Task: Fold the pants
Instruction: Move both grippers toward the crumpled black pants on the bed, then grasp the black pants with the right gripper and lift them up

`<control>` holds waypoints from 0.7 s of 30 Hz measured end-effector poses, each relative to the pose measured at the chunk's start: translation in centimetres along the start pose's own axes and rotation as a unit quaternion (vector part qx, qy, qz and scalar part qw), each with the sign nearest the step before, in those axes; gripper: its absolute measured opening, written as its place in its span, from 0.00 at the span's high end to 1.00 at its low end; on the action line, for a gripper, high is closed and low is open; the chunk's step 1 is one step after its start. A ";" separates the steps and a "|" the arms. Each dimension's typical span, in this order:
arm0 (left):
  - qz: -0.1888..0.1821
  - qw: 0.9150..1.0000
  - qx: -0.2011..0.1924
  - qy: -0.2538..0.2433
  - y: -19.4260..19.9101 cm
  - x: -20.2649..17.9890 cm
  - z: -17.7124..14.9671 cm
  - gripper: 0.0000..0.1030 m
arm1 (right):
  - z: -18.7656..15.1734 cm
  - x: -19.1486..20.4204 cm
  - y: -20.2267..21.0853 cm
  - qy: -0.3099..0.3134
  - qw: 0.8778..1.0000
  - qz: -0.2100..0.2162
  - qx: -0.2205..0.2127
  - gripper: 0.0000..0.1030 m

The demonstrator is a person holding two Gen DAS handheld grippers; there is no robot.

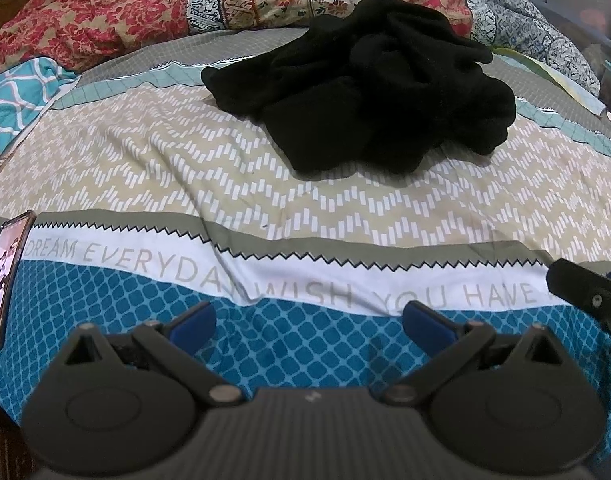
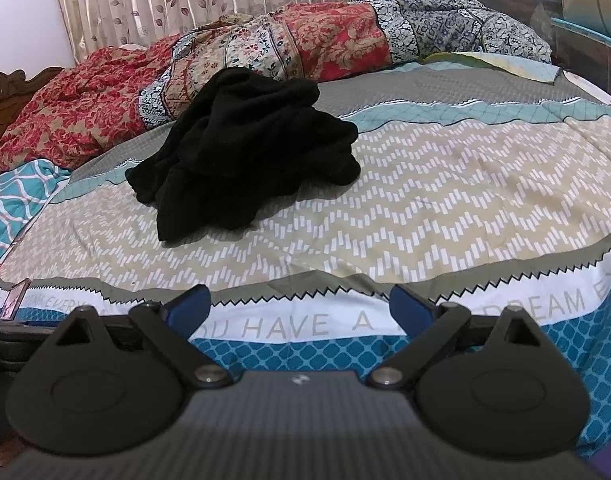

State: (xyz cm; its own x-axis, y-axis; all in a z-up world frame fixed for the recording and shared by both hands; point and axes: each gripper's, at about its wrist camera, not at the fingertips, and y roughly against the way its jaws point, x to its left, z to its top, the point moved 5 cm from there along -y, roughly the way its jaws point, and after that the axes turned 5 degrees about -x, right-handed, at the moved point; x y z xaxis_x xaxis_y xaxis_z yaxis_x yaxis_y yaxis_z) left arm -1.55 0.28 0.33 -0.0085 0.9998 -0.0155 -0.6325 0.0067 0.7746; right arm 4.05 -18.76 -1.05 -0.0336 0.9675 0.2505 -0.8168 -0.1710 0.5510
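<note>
Black pants lie crumpled in a heap on the patterned bedsheet, toward the far middle of the bed. In the right wrist view the same pants sit left of centre. My left gripper hovers open over the blue band of the sheet at the near edge, well short of the pants, nothing between its blue pads. My right gripper is likewise open and empty above the lettered stripe. Part of the right gripper shows at the right edge of the left wrist view.
A rumpled red and floral quilt is piled along the far side of the bed, behind the pants. A phone stands at the near left edge. A teal patterned pillow lies at left. Curtains hang behind the bed.
</note>
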 end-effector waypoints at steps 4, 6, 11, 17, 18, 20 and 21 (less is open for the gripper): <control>0.000 1.000 -0.001 0.003 0.0 0.4 0.1 0.00 | 0.2 0.1 -0.1 0.003 1.000 0.003 -0.005 0.08; 0.000 1.000 -0.001 0.004 0.0 0.6 0.1 0.00 | 0.4 0.1 -0.3 0.012 1.000 0.002 -0.007 0.12; 0.001 1.000 -0.002 0.010 0.1 1.3 0.3 0.00 | 2.0 -0.1 -1.9 0.065 0.997 -0.004 -0.027 0.22; 0.007 1.000 -0.004 0.017 0.1 2.3 0.8 0.00 | 5.6 -0.4 -7.2 0.184 0.981 -0.016 -0.058 0.22; 0.009 1.000 -0.004 0.016 0.0 2.4 0.9 0.00 | 6.2 -0.3 -8.4 0.210 0.976 -0.020 -0.056 0.22; 0.012 1.000 -0.004 0.015 0.0 2.7 1.0 0.00 | 7.3 0.0 -10.8 0.254 0.966 -0.011 -0.044 0.17; 0.015 1.000 -0.004 0.015 -0.1 2.8 1.1 0.00 | 7.6 0.4 -12.0 0.277 0.960 -0.002 -0.041 0.15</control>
State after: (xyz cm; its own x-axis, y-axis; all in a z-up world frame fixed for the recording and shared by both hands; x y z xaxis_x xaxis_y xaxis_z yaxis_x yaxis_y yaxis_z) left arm -0.70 3.13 0.88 -0.0502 0.9987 -0.0118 -0.6382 -0.0230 0.7696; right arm 18.22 -17.73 -1.46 -0.3134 0.9226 -0.2249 -0.8590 -0.1745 0.4813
